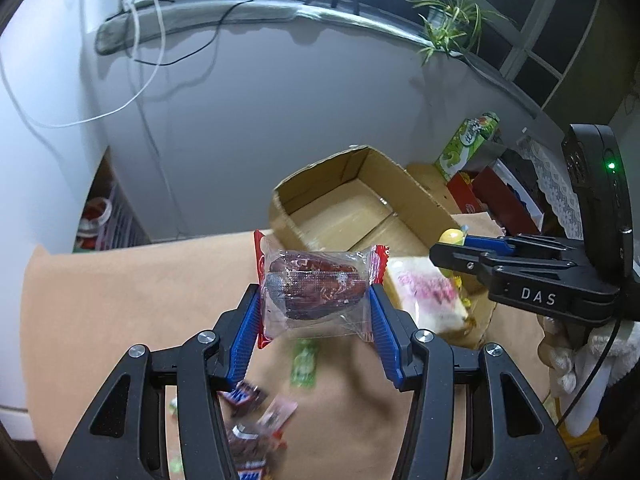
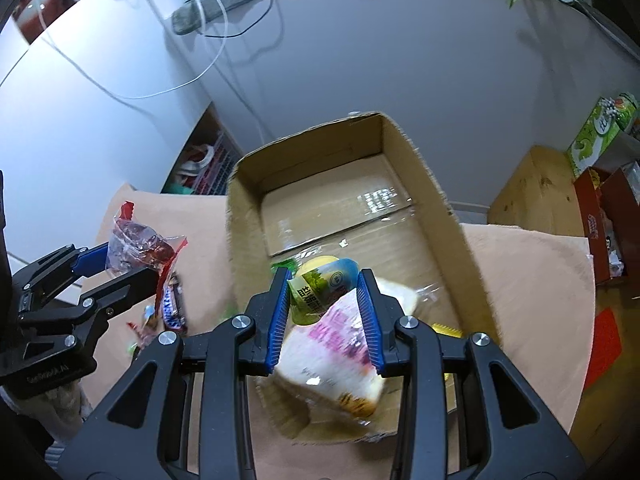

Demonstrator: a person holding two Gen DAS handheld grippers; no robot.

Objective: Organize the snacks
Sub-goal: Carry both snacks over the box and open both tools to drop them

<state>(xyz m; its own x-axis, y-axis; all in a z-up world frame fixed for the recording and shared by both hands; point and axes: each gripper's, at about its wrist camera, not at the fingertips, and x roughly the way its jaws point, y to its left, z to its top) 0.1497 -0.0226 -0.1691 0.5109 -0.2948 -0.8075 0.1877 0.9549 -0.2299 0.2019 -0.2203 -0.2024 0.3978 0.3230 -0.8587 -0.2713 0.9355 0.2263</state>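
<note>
My left gripper (image 1: 314,300) is shut on a clear, red-edged packet of dark red snack (image 1: 316,288), held above the brown table; it also shows in the right wrist view (image 2: 136,246). My right gripper (image 2: 324,284) is shut on a small yellow-green cup snack (image 2: 322,286) over the near end of the open cardboard box (image 2: 440,196). A wrapped bread slice with pink print (image 2: 332,356) lies in the box under the right gripper. The box (image 1: 416,196) sits ahead and right of the left gripper.
Loose snacks lie on the brown table: chocolate bars (image 1: 244,396), a green packet (image 1: 305,362), a chocolate bar (image 2: 174,308). A green carton (image 1: 468,144) and red boxes (image 2: 596,224) stand at right. A grey wall, cables and a plant (image 1: 448,24) are behind.
</note>
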